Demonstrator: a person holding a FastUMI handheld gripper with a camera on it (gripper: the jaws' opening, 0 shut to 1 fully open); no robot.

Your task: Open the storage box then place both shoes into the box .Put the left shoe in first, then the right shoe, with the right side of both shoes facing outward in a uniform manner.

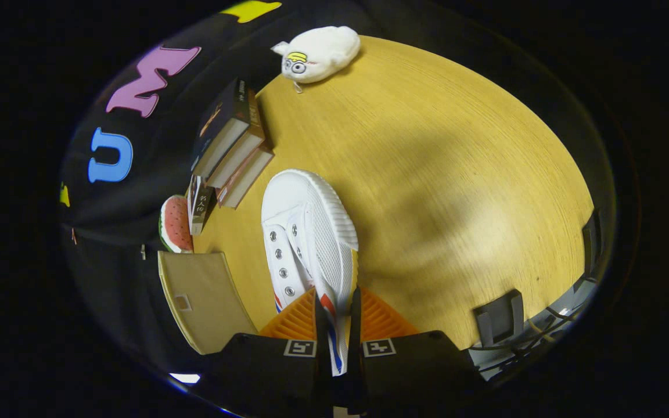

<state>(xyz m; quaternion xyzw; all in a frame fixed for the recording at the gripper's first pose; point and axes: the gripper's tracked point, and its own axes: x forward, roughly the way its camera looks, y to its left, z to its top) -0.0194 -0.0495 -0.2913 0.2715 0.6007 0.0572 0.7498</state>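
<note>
You held a white shoe with red and blue stripes over the yellow wood-grain table; the plush toy was white.

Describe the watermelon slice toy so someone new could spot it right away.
Start at the wooden table, then find the books along the wall. The watermelon slice sits past them, near the beige lid, left of the shoe in the gripper. Nothing else is red with a green rind.

We see the gripper with both fingers pressed on the side of a white shoe, toe pointing away over the table. Left of the shoe lie books and a beige lid; beyond it, a plush toy.
</note>
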